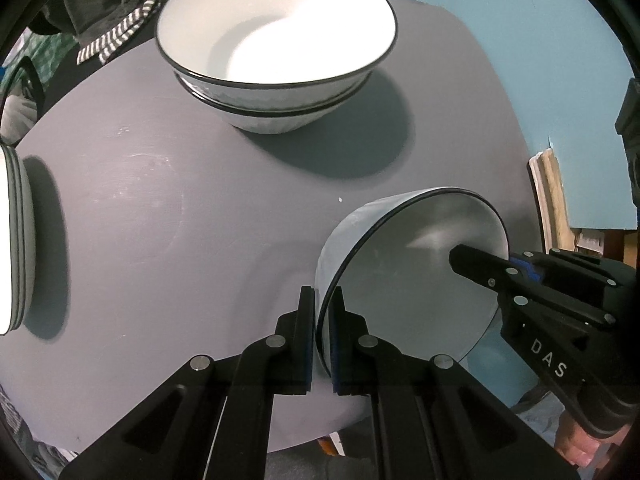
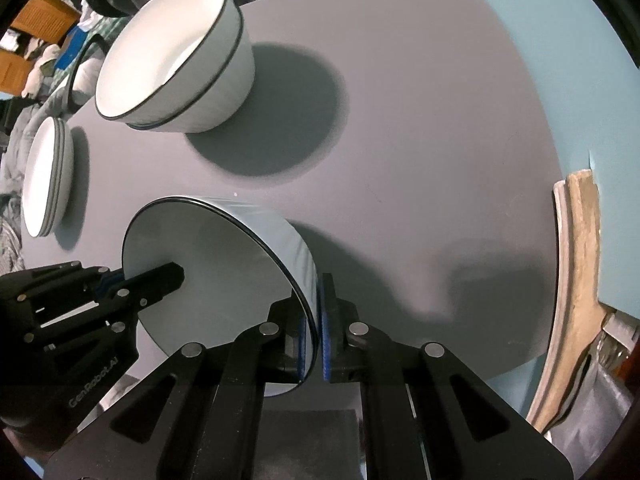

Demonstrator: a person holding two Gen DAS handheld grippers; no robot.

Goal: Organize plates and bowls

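Note:
A white bowl with a dark rim point(image 1: 400, 280) is held above the grey table point(image 1: 160, 220), tilted on its side. My left gripper point(image 1: 322, 340) is shut on its near rim. My right gripper point(image 2: 314, 328) is shut on the opposite rim of the same bowl point(image 2: 208, 264). Each gripper shows in the other's view, the right gripper point(image 1: 540, 292) at the bowl's far edge, the left gripper point(image 2: 100, 292) likewise. A stack of two matching bowls point(image 1: 276, 48) stands upright at the back of the table and shows in the right wrist view too point(image 2: 176, 64). A stack of plates point(image 2: 48, 176) lies at the left.
The plate stack point(image 1: 14, 240) sits at the table's left edge. A striped cloth point(image 1: 116, 36) and clutter lie beyond the far edge. A light wooden chair back point(image 2: 576, 280) stands past the right edge. The wall is light blue.

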